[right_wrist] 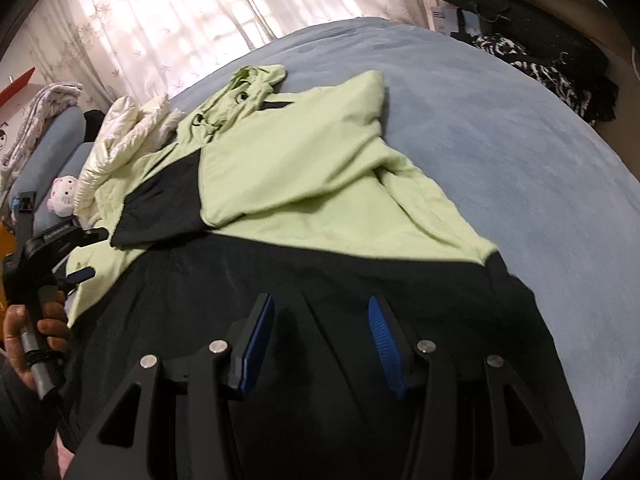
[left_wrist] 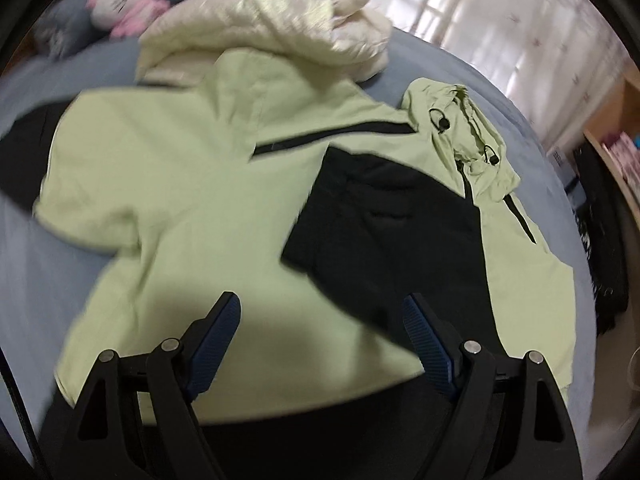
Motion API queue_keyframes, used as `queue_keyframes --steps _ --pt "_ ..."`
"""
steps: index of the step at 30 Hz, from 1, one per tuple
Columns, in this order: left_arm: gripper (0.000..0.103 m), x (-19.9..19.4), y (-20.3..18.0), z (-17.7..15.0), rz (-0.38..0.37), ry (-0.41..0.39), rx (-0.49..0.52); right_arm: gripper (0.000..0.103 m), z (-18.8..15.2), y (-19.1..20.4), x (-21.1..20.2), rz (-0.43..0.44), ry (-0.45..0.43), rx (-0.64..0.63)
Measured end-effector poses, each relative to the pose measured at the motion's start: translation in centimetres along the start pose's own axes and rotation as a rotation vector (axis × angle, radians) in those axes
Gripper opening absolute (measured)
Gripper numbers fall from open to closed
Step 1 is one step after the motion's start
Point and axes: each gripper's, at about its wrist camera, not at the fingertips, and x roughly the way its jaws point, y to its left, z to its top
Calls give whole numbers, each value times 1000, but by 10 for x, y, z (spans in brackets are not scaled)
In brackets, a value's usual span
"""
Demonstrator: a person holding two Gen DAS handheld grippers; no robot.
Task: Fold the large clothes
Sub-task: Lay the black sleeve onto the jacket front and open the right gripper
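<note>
With the green-and-black jacket (right_wrist: 304,184) lying sleeves-in on the bed (right_wrist: 500,152), both the left gripper (left_wrist: 322,316) and right gripper (right_wrist: 320,320) are hovering, jaws apart, empty, over its black hem, probably preparing to grasp it for the lengthwise fold.

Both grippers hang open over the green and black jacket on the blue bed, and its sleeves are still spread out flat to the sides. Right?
Not quite: the sleeves are already folded in across the green and black jacket, as both wrist views show. The left gripper and right gripper are open over it on the blue bed.
</note>
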Motion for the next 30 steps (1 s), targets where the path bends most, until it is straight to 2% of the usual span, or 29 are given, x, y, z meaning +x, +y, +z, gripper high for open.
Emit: queue_keyframes --steps 5,12,23,27,30 --pt "82 13 -14 28 39 -10 133 50 22 15 -9 -14 -28 -52" --pt "82 36 -39 38 30 10 295 50 46 29 -12 -59 -50 -112" --pt "82 57 -43 42 32 73 305 50 63 24 -5 -77 -45 -136" --pt "82 58 -42 47 31 82 322 50 82 11 4 -56 -21 -115" --pt "82 59 -39 53 36 82 333 50 110 -8 16 -33 -12 -72"
